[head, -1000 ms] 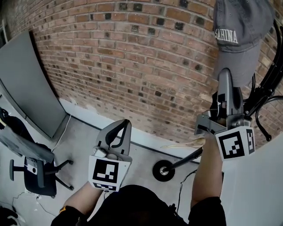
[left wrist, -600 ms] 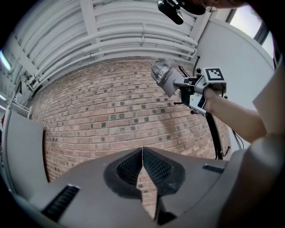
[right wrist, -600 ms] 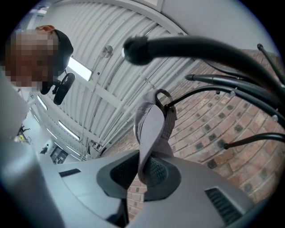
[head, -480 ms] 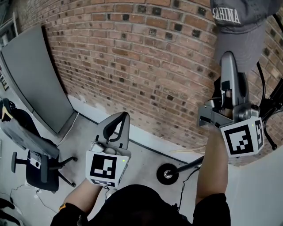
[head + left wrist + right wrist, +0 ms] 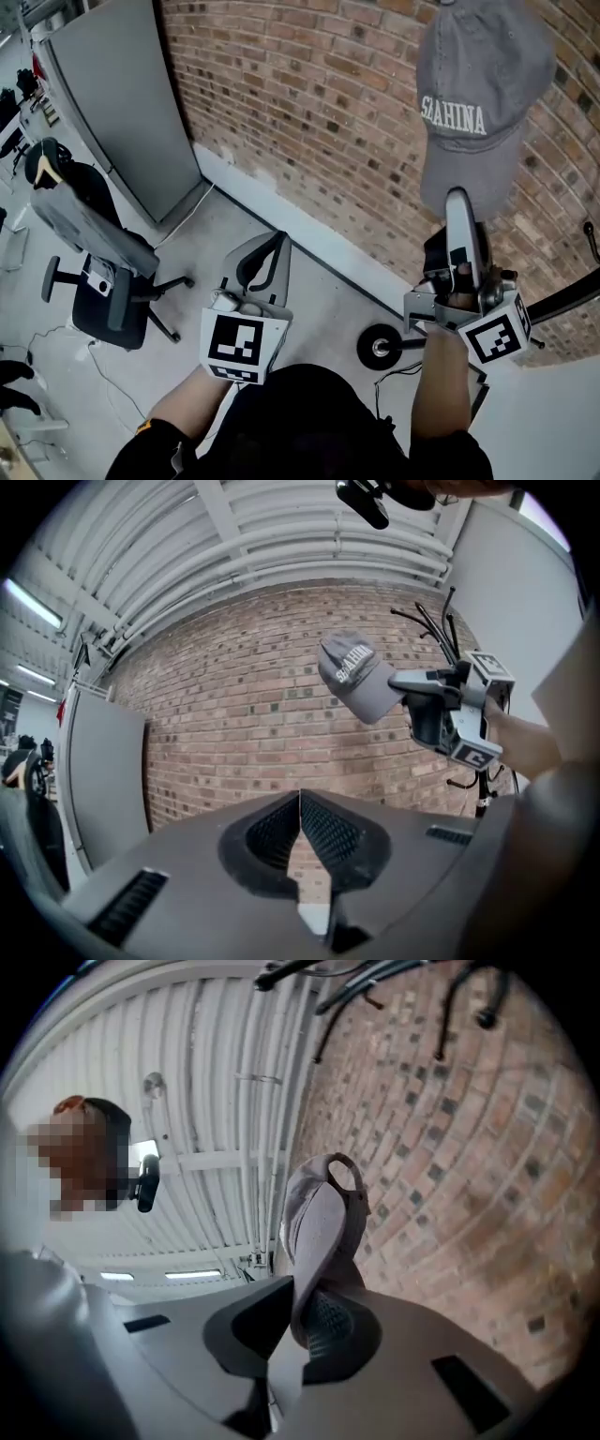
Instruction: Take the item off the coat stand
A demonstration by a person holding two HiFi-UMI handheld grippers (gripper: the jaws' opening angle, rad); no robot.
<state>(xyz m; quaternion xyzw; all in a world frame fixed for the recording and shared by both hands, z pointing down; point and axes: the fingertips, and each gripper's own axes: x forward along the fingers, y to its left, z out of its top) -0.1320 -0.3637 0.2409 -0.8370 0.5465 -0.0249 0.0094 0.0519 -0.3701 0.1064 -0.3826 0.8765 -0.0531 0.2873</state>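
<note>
A grey cap (image 5: 478, 103) with white lettering hangs in front of the brick wall, held up by its brim. My right gripper (image 5: 458, 202) points up and is shut on that brim; in the right gripper view the brim (image 5: 319, 1232) runs down between the pads (image 5: 323, 1321). The coat stand's black hooks (image 5: 375, 979) show above, apart from the cap. The stand's round base (image 5: 378, 347) sits on the floor. My left gripper (image 5: 265, 265) is lower at the left, shut with nothing in it. In the left gripper view, the cap (image 5: 356, 677) and my right gripper (image 5: 450, 714) are ahead.
A brick wall (image 5: 309, 112) runs across the back. A grey panel (image 5: 122, 103) leans at the left, with an office chair (image 5: 103, 281) in front of it. A white wall (image 5: 553, 422) closes the right. Cables lie on the floor.
The cap, held in my right gripper, has come leftward away from the stand's black arms. The left gripper has stayed low and shut. The view has swung left.
</note>
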